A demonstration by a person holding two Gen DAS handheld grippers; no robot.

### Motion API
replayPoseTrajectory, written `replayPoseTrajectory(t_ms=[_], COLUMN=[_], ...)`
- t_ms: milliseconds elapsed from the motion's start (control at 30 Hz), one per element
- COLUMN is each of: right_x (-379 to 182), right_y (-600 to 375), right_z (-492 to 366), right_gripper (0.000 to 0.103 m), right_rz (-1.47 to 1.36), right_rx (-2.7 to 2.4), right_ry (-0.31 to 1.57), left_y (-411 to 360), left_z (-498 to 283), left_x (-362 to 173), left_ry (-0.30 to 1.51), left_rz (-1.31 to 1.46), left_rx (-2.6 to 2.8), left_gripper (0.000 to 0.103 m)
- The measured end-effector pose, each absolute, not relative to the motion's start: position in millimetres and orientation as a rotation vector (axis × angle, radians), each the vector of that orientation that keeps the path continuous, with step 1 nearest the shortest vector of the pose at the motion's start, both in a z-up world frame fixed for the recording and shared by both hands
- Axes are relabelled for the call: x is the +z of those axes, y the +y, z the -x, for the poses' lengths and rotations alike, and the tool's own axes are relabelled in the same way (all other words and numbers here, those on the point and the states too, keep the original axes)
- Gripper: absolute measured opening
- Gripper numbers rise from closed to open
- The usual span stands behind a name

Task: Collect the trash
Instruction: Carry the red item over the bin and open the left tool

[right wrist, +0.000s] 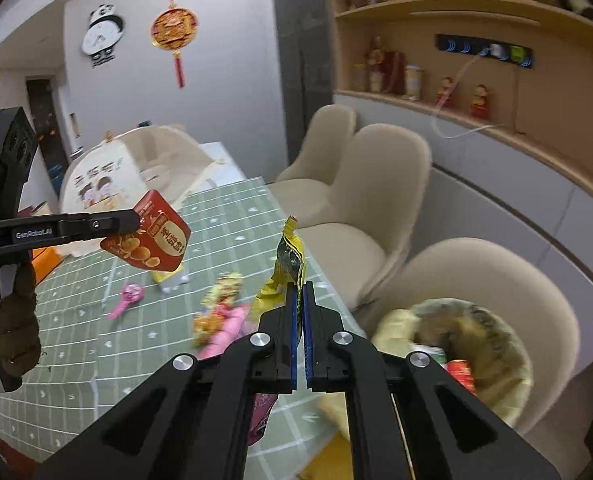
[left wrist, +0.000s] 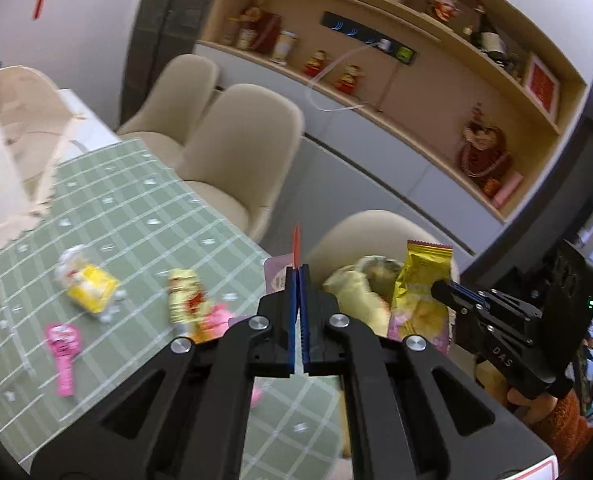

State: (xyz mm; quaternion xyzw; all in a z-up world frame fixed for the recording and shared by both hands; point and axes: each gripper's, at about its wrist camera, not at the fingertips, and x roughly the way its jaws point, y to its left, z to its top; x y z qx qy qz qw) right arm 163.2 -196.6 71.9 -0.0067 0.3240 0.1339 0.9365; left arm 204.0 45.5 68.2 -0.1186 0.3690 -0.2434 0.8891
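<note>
Left wrist view: we read it left to right, then the right wrist view.
Paper bag [left wrist: 4, 152]: standing open at the tabletop's far left corner.
Tablecloth [left wrist: 144, 208]: green check, covering the table.
Yellow pack [left wrist: 90, 286]: lying on the tabletop left of centre, blurred.
Pink wrapper [left wrist: 64, 350]: flat on the cloth, nearer us than the yellow pack.
Gold wrapper [left wrist: 184, 296]: near the right edge of the tabletop, touching a pink scrap.
Left gripper [left wrist: 298, 280]: our fingers are pressed together on a thin red packet [left wrist: 296, 246], seen edge-on here; in the right wrist view it shows as a red snack packet held above the tabletop.
Bin [left wrist: 348, 284]: lined in yellow, sitting on a chair just past the right edge of the tabletop.
Right gripper [left wrist: 440, 290]: our fingers are clamped on a yellow bag [left wrist: 420, 292], held up beside the bin.
Right wrist view: the yellow bag stands up from our closed fingers over the right edge of the tabletop; the bin at lower right holds a red item, too blurred to name.
</note>
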Motion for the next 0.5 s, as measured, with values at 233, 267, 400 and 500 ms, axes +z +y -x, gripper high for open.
replayPoseTrajectory(t_ms=[233, 267, 400, 500], right_x=[80.6, 80.8, 76.6, 70.3], right_y=[-278.3, -293.6, -335.8, -365.7], right_z=[-162.1, -161.8, -158.4, -156.1], right_gripper=[0.005, 0.005, 0.005, 0.005], right_rz=[-0.013, -0.023, -0.039, -0.053], right_rx=[0.137, 0.115, 0.053, 0.011], right_ry=[0.636, 0.636, 0.635, 0.636], left_y=[-36.0, -53.3, -106.6, -141.2], left_z=[-229.2, -234.5, -244.9, -254.0], left_x=[64.0, 60.0, 43.7, 26.1], left_ry=[0.811, 0.829, 0.892, 0.965], left_rz=[0.261, 0.254, 0.226, 0.235], left_rx=[-0.652, -0.675, -0.740, -0.796], left_gripper=[0.002, 0.002, 0.002, 0.002])
